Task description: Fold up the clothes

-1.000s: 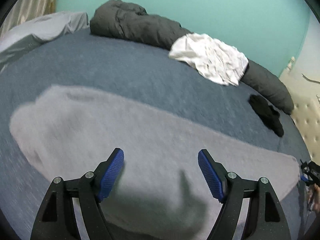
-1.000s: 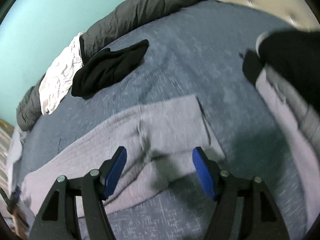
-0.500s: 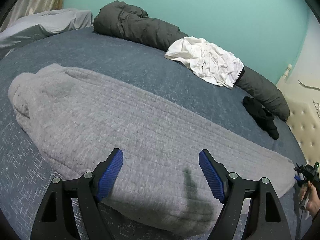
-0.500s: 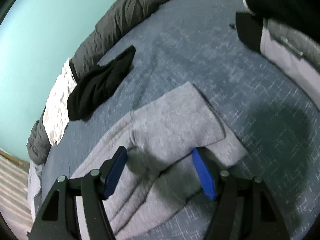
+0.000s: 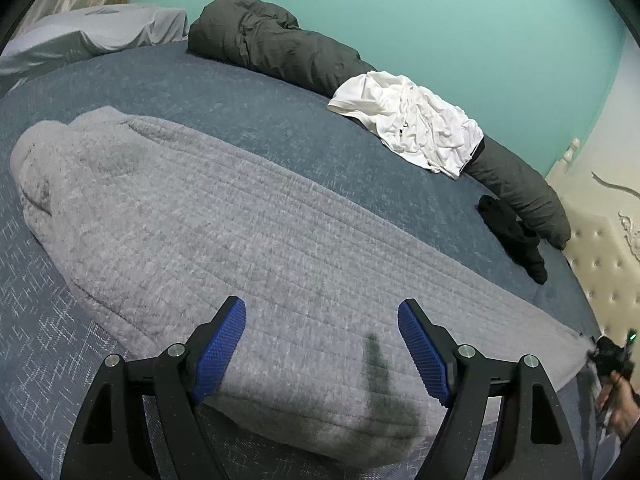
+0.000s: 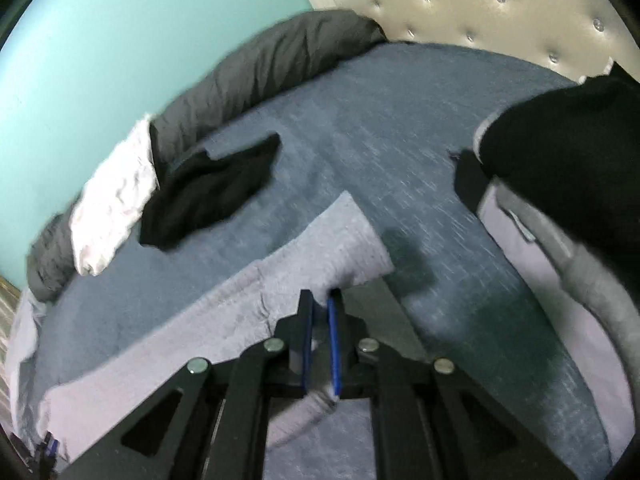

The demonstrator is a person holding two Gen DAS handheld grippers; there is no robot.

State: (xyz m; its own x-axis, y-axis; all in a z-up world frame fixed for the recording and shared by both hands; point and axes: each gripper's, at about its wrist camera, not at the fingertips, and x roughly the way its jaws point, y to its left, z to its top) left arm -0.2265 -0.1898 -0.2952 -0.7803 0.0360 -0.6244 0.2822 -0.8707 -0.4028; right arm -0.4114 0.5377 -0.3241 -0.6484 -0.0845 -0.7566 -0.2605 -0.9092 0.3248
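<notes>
A long grey knitted garment [image 5: 240, 240] lies spread across the blue bed [image 5: 240, 92]. My left gripper [image 5: 322, 344] is open and empty, just above the garment's near edge. In the right wrist view the same grey garment [image 6: 248, 304] runs from lower left to centre. My right gripper [image 6: 322, 308] is shut on the garment's end, with grey cloth pinched between the blue pads. The right gripper also shows small at the far right of the left wrist view [image 5: 610, 354], at the garment's far end.
A crumpled white shirt [image 5: 408, 120] lies on a dark grey rolled duvet [image 5: 280, 48] along the teal wall. A black garment [image 5: 516, 236] lies near the tufted headboard [image 5: 600, 256]. Grey and black clothes [image 6: 560, 184] sit at right.
My right gripper has closed on the end of the grey garment; it was open half a second ago. The left gripper stays open over the garment, slightly lower and steadier.
</notes>
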